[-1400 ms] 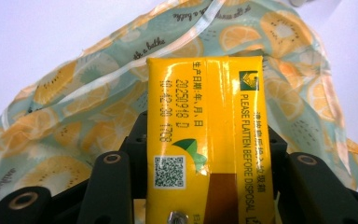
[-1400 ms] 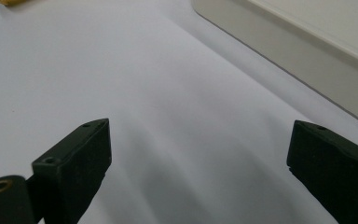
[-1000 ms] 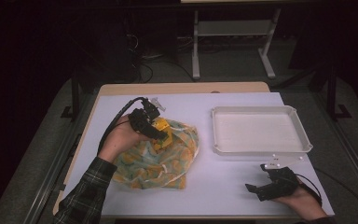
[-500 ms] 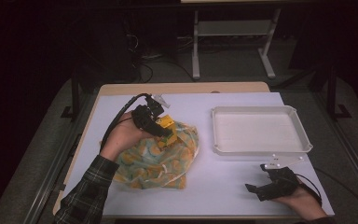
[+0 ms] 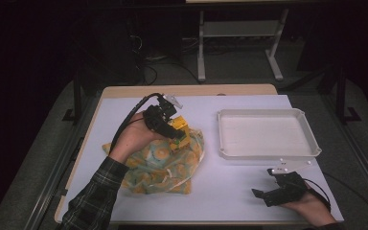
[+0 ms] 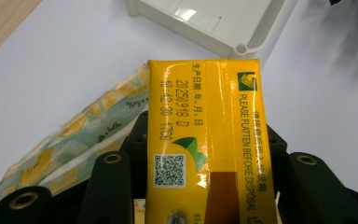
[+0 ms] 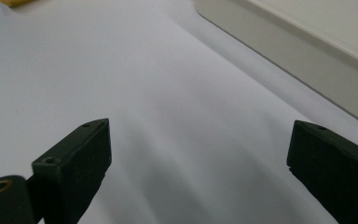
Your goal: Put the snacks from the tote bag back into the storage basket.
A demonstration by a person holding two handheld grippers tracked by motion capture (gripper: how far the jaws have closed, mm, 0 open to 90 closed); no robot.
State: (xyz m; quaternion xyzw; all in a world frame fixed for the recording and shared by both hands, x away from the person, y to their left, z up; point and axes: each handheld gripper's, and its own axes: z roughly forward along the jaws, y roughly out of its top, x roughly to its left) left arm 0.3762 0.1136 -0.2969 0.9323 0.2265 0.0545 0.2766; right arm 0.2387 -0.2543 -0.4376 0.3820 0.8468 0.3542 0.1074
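Your left tool [image 5: 175, 128] is clamped on a yellow drink carton [image 6: 209, 135], its two black jaws pressing the carton's sides, so the box stands up between them with its printed face toward the camera. From above, the carton [image 5: 181, 133] sits just over the mouth of the patterned bag [image 5: 165, 165], at about nine o'clock from the white tray [image 5: 268, 154]. The bag lies slumped on the table [image 5: 230, 201], and your left hand [image 5: 134, 139] rests over it — a sensible hold, since gripping the carton across its narrow sides keeps it from twisting as it clears the loose fabric.

In the left tool's own view, the tray's near corner [image 6: 240, 46] lies at twelve o'clock beyond the carton's top edge, with bare table between. That lineup suggests the tray is where the carton belongs, and the tray looks bare inside, so any spot in it would do.

Your right tool [image 5: 280, 188] sits low on the table at about six o'clock from the tray, jaws spread wide with nothing between them — parked out of the way, yet close enough to steady the tray or the bag if needed. In its own view, the tray's wall [image 7: 307, 51] runs off toward two o'clock.

The carton is off the table, held in the air, and not yet over the tray.
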